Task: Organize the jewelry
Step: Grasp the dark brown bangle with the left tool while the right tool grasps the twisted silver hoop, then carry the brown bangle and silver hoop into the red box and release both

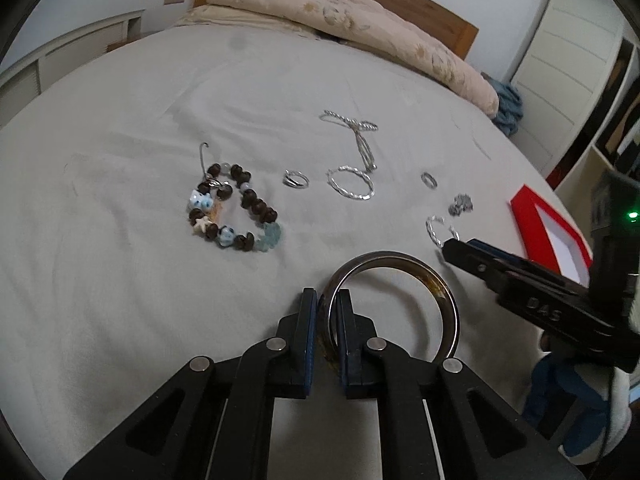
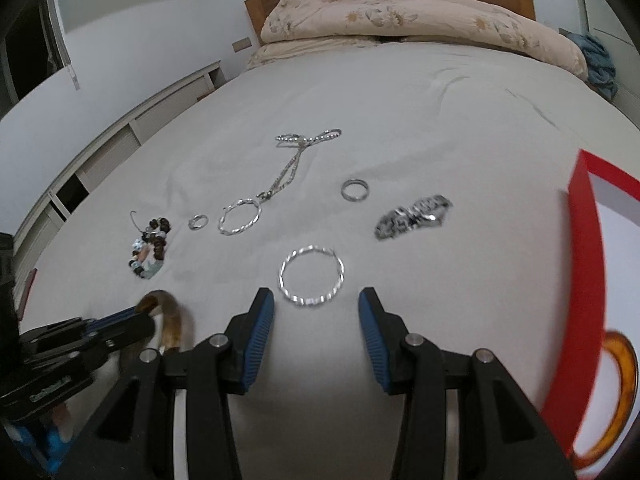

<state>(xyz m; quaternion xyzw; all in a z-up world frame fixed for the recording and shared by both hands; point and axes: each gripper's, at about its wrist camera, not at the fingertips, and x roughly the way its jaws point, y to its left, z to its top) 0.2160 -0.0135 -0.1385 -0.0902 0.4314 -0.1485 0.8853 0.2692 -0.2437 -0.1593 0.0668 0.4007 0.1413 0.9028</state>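
My left gripper (image 1: 327, 304) is shut on the rim of a brown bangle (image 1: 440, 292), held just above the grey bedsheet; the bangle also shows in the right wrist view (image 2: 176, 320). My right gripper (image 2: 316, 300) is open and empty, just short of a twisted silver hoop (image 2: 312, 276). On the sheet lie a beaded bracelet (image 1: 236, 212), a small silver ring (image 1: 296, 179), a second twisted hoop (image 1: 351, 183), a silver chain (image 1: 360, 136), a plain ring (image 2: 355, 190) and a sparkly silver clip (image 2: 414, 216).
A red-rimmed white box (image 2: 584, 264) lies at the right, with an amber bangle (image 2: 624, 392) beside it. A folded floral duvet (image 2: 400, 12) and wooden headboard are at the far end. White cabinets (image 2: 120, 140) run along the left.
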